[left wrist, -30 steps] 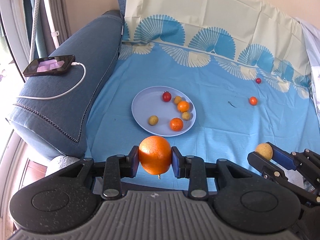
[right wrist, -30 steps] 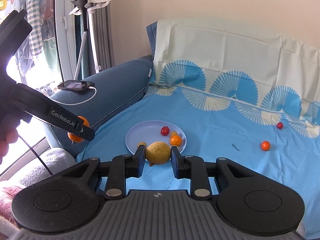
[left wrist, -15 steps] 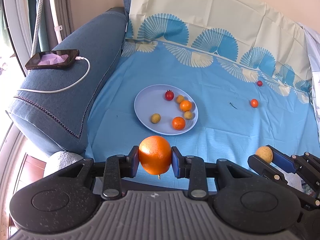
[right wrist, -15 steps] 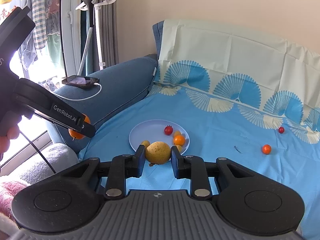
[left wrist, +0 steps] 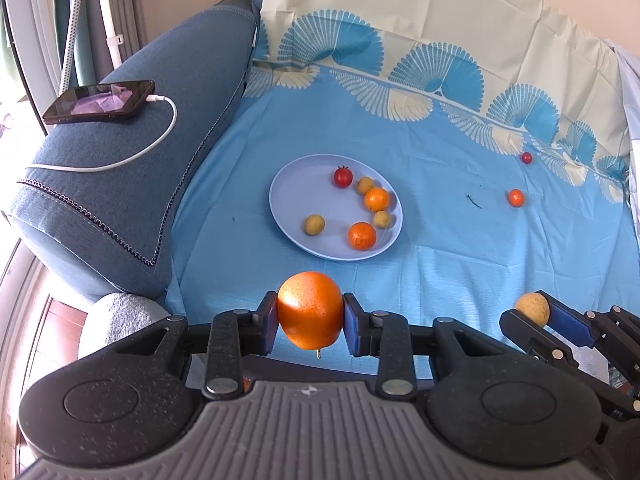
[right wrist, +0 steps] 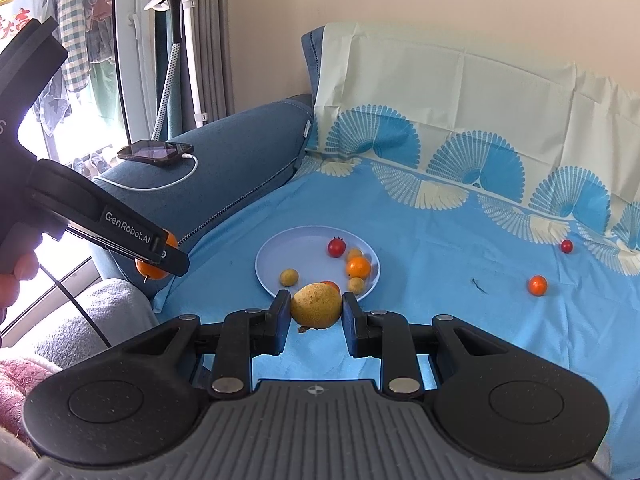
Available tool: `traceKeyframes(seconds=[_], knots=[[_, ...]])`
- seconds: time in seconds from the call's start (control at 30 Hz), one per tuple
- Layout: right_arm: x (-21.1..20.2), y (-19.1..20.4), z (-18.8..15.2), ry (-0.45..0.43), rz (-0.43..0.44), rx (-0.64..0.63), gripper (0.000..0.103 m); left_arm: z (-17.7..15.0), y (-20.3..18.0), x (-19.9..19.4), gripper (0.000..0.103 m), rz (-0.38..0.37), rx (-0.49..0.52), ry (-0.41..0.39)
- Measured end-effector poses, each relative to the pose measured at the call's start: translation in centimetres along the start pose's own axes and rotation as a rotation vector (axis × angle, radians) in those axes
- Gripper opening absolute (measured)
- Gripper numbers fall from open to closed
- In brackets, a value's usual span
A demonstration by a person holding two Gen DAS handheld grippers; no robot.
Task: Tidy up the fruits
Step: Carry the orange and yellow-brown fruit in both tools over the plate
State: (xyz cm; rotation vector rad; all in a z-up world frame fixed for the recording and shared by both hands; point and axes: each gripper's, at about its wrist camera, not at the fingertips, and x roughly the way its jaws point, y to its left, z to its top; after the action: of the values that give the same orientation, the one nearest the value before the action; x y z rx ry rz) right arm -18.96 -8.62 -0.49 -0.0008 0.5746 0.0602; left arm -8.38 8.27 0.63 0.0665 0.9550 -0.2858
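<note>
Fruit is in transit toward the plate (left wrist: 304, 236), which rests on the blue sheet (left wrist: 460, 248) covering the sofa seat. The left gripper (left wrist: 310, 316) is clamped on an orange (left wrist: 310, 309), both pads pressing its sides, stem pointing down. The right gripper (right wrist: 316, 312) is clamped on a yellow fruit (right wrist: 316, 305), its fingers drawn narrow around it. Both loads hang above the near edge of the sheet, short of the plate.

Plate contents: one red tomato (left wrist: 343, 176), two small oranges (left wrist: 376, 199), three small yellow fruits (left wrist: 314, 224). They sit mostly in the right half; the left half is bare.

Loose items: one small orange fruit (left wrist: 516, 197) and one small red fruit (left wrist: 527, 157) lie on the sheet, well apart from the plate, toward the far right.

Step in hand, as judged: carry phase. Both fruits are gripped and lifted; neither is yet over the plate.

Next move, as judged:
1. Advance each gripper until its fruit is above a bare part of the plate.
2. Lower until the fruit is close to the plate surface.
3. Part the fingers to release.

Caution: round fruit may roll on release and knock the pieces already placed. The two grippers are near each other; staggered approach would avoid contact. The two loose items remain to be collected afterward.

A phone (left wrist: 100, 101) on a charging cable lies on the armrest (left wrist: 132, 184), clear of the work.
</note>
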Motion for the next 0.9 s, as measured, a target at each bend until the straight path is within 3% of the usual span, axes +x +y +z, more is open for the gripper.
traceKeyframes(seconds=[0.53, 0.9], knots=[[2.7, -0.7, 0.4, 0.047, -0.012, 0.026, 0.028, 1.3, 0.5, 2.7, 0.037, 0.013, -0.019, 0.038], [6.7, -1.3, 2.1, 0.056, 0.002, 0.033, 0.028, 4.7, 0.9, 5.5, 0.037, 0.035, -0.041, 0.039]])
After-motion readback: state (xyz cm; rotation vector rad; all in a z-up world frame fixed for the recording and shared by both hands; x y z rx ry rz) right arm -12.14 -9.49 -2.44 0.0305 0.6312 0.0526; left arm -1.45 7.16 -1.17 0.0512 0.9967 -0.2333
